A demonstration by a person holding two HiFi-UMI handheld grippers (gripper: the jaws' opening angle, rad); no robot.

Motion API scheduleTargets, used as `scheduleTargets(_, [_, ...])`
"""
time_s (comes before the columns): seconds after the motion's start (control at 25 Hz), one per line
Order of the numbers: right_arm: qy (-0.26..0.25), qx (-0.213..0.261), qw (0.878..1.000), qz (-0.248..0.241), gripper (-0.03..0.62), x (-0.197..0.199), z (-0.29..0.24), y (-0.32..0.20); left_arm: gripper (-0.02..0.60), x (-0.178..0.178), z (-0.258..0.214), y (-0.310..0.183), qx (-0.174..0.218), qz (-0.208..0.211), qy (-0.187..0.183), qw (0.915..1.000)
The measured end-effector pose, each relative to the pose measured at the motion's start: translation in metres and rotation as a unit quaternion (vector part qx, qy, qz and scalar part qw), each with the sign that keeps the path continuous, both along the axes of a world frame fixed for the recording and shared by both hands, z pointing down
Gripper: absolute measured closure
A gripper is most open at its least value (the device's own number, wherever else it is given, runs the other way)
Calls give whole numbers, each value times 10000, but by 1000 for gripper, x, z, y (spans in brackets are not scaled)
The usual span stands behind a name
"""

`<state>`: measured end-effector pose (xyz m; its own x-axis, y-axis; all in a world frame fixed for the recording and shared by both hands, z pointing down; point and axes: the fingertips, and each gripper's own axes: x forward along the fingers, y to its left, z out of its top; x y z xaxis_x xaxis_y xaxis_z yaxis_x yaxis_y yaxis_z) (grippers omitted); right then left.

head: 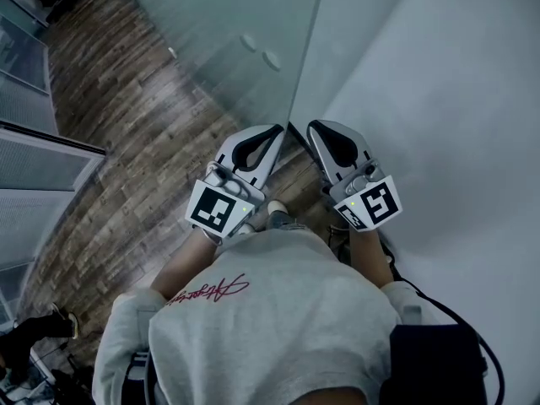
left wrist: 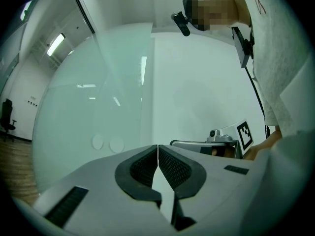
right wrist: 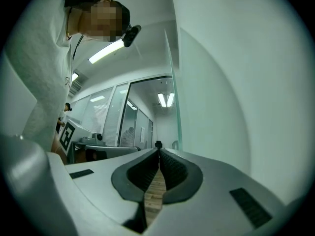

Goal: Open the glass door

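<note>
Closest in, the person's grey sweatshirt [head: 270, 310] fills the bottom of the head view, and both forearms reach forward from it toward the near edge [head: 306, 57] of the glass door [head: 228, 24]. The left gripper [head: 277, 133] sits just left of that edge and the right gripper [head: 314, 129] just right of it. Both tips are angled in toward the foot of the edge, though no view settles whether either touches it. Each gripper's own view shows its jaws pressed together with nothing between them. From the edge the pane runs away to the left, carrying two round discs [head: 270, 59] a little left of the edge, and a white wall [head: 439, 99] rises to the right. Wooden floor [head: 143, 142] spreads left of the edge. In the right gripper view a corridor [right wrist: 142, 117] shows left of it, but I cannot tell whether that is an open gap or seen through the glass. In my judgement, closed tips at the edge fit two stages: coming in to nudge the pane, or drawing off from a door already swung. Any further shove calls for contact at the edge, since the pane is smooth. Pinching the edge would need parted jaws.
</note>
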<state>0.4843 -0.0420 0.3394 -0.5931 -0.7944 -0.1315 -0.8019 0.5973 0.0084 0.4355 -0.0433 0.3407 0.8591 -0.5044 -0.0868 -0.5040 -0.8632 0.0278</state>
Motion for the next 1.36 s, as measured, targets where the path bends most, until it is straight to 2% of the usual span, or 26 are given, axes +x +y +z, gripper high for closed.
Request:
scheduleTargets(0.2, [-22,-63,9997,241,571,-10,4,15,563,-9,-5,12,46,53,130,9999])
scheduleTargets(0.4, [105,-52,9998,182,572,-23,2,22,563,-19,-1,17,-13,27,58,10000])
scheduleTargets(0.56, [185,7,9996,194,573,-30,2,26,563,-23,-7,19,111,26,248,9996])
scheduleTargets(0.72, [280,36,9994,188,574,-38,2,28,563,-29,0,21,22,19,108,9999])
scheduleTargets(1.36, [249,28,9995,210,574,-44,6,30,563,-26,-7,22,127,40,253,9996])
